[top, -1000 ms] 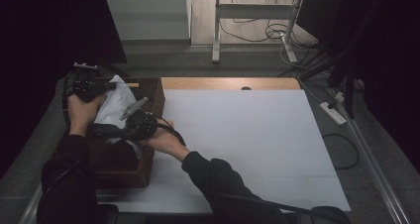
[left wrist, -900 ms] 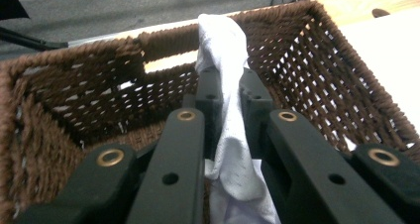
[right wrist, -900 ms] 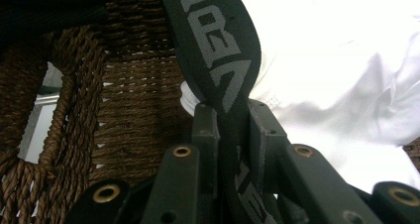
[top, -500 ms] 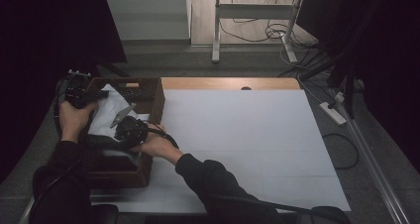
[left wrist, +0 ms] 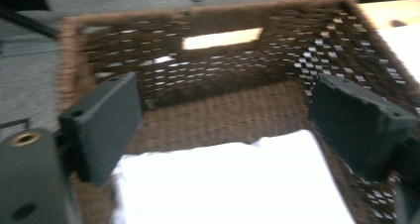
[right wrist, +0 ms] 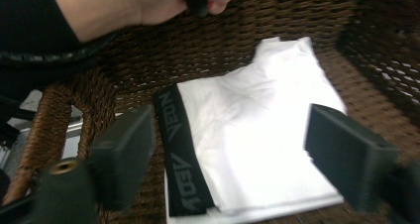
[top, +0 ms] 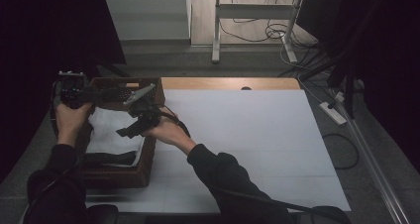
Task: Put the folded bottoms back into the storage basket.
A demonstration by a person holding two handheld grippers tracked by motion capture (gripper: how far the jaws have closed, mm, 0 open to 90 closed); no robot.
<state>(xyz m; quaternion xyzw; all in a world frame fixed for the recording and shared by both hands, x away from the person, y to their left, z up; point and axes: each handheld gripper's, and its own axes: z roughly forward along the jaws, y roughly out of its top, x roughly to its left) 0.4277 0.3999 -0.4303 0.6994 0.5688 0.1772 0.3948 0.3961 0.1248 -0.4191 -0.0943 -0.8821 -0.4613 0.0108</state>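
White folded garment with a black lettered waistband (right wrist: 237, 135) is laid flat on the floor of the brown woven wicker basket (top: 148, 172). Left gripper (left wrist: 223, 130) and right gripper (right wrist: 228, 159), jaws just opened and empty, are held above it, apparently after release.

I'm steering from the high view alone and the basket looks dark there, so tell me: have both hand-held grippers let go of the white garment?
Observer: Yes. The right hand-held gripper has just been opening; its jaws stand apart above the white garment without pressing it.
Operator: And the left one?
Observer: The left hand-held gripper has just been opening too; nothing sits between its jaws, and the garment lies below them.
Operator: Any marking on the cloth?
Observer: A black waistband with pale lettering runs along one edge, and bare wicker of the basket shows beyond the garment.
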